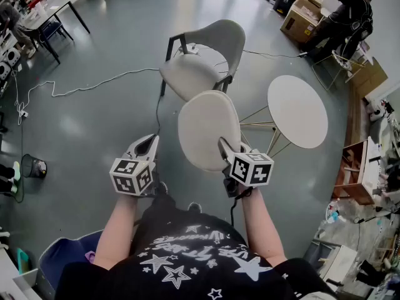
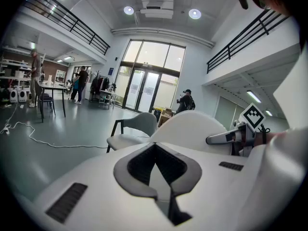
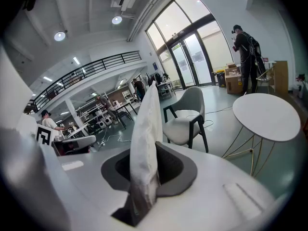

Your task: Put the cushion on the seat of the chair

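A round white cushion hangs on edge in front of me, its near rim pinched in my right gripper, which is shut on it. In the right gripper view the cushion stands upright between the pads. Beyond it stands the grey chair with black legs and a bare seat. My left gripper hovers left of the cushion, apart from it, with its jaws shut and nothing between them. From the left gripper view the cushion is to the right and the chair farther off.
A round white table on thin gold legs stands right of the chair. A white cable snakes over the grey floor to the left. Cardboard boxes and a person are at the far right, a desk at the far left.
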A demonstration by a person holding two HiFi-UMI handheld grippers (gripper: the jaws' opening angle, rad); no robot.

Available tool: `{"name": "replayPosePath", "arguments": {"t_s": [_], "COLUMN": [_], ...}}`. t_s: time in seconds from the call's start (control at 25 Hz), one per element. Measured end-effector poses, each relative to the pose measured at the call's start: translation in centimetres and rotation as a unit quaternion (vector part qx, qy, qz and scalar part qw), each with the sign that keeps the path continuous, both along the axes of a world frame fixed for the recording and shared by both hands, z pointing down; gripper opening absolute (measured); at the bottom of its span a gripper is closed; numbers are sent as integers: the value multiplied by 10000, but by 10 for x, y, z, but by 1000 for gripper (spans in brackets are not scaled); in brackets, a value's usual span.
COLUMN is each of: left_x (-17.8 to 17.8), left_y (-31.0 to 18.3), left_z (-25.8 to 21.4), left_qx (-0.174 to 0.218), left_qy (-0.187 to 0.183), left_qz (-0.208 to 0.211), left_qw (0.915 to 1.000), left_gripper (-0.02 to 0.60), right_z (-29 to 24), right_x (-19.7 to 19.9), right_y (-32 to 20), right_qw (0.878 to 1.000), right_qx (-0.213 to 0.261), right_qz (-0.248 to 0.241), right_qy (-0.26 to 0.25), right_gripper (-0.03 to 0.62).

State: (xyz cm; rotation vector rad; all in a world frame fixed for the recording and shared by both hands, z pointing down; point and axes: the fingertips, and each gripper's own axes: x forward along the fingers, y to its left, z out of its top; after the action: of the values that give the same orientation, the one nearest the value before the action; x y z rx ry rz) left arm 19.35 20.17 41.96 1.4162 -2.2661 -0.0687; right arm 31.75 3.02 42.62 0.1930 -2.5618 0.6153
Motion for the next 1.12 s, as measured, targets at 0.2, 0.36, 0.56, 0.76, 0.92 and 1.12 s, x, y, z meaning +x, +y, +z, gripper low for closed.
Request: {"name": "replayPosePath", "arguments": {"t_s": [0.2,0.36,0.56,0.76,0.92,1.12], "left_x": [1,6,10,16,22,30], "left_y": [2,1,-3,-5,-6,-6], "left_z": [-3,-2,-4,-6,-7,-6], "left_qx": [12,0,-2,-14,-16,-21], "left_qy": [-43,-27,-49,-65,-91,-124], "left_qz": [-108,-107,-75,-74,-82,-106], "left_qw": [9999,9999,10000,10000,9999,9999], "left_gripper": [9,9,9,9,9,9], "right_z": [-5,-2,-4,-6,-6,-5], "right_x": [2,6,9,15,22,28], "right_y": [4,5,2,0,-2,-6], "right_qw": [9997,9998,9997,9997,9997,9996], "right_qx": [200,188,199,207,186,132], "right_qz": [-80,-114,-100,-95,-61,-58], "right_qy": [-62,-29,-71,-92,-141,-233], "right_gripper": [58,58,57,57,57,57]}}
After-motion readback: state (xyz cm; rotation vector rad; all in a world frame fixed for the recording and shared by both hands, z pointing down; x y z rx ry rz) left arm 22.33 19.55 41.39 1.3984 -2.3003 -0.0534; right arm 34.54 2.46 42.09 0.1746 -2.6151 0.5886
